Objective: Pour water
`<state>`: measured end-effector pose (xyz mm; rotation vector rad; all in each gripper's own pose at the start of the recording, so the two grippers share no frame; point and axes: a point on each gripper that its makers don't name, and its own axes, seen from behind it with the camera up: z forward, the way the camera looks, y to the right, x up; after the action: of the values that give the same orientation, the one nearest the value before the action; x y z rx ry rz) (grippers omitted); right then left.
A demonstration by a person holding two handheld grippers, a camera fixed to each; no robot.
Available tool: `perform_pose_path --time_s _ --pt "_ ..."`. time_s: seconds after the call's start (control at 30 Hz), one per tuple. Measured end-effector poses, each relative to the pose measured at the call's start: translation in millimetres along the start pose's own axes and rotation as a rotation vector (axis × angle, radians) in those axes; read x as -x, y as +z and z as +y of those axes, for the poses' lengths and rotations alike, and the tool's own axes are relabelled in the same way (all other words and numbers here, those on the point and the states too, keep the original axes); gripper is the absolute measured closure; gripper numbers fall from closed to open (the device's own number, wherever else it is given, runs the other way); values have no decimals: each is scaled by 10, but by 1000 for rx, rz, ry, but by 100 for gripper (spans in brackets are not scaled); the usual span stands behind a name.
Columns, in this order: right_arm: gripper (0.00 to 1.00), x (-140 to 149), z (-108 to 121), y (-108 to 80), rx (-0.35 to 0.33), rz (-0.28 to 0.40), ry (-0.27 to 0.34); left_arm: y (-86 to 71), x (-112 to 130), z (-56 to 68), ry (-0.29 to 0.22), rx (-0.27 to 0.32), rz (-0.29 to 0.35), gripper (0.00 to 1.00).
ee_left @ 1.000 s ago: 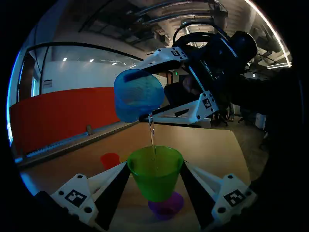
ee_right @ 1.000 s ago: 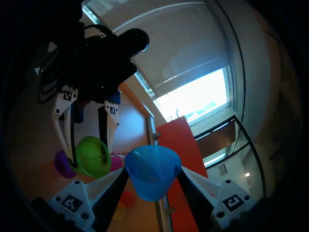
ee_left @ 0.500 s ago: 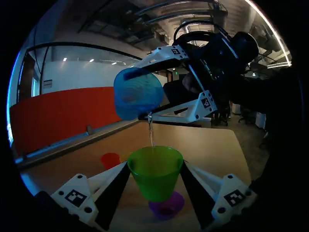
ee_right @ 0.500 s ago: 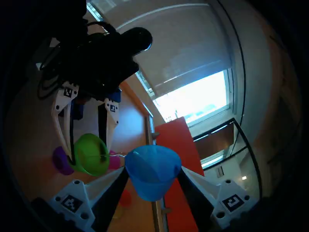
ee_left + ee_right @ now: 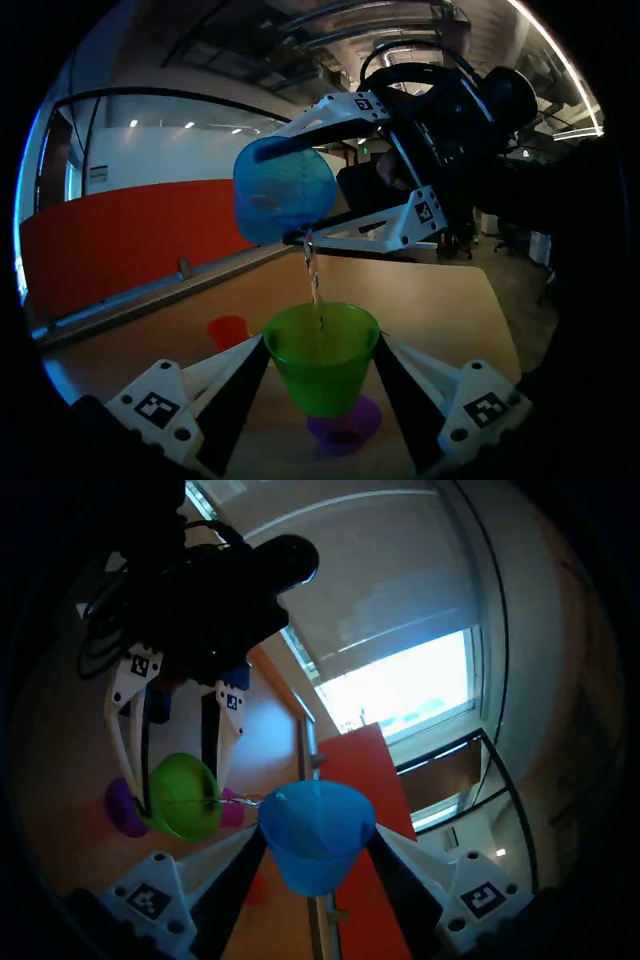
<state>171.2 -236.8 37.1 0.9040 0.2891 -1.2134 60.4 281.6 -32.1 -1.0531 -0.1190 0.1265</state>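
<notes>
Water (image 5: 311, 274), blue cup (image 5: 280, 196) into green cup (image 5: 322, 360), purple cup (image 5: 349, 424) below, red cup (image 5: 226, 330) beyond

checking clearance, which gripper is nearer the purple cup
Left. The left gripper, holding the green cup, is just above the purple cup; the right gripper tilts the blue cup higher up.

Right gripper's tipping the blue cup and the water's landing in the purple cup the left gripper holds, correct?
Not the purple one. The left gripper view shows the water falling from the blue cup in the right gripper into the green cup held by the left gripper. The purple cup sits on the table below.
</notes>
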Motion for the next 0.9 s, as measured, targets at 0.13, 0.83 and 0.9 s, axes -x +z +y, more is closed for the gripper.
perform_pose_path --time_s 0.13,0.83,0.9 --pt "10 10 5 6 2 0 -6 4 -3 6 1 1 0 13" --pt "10 22 41 14 8 -4 -37 10 2 18 7 1 -3 13" --pt "10 20 43 17 9 -4 -42 11 3 20 7 1 -3 13"
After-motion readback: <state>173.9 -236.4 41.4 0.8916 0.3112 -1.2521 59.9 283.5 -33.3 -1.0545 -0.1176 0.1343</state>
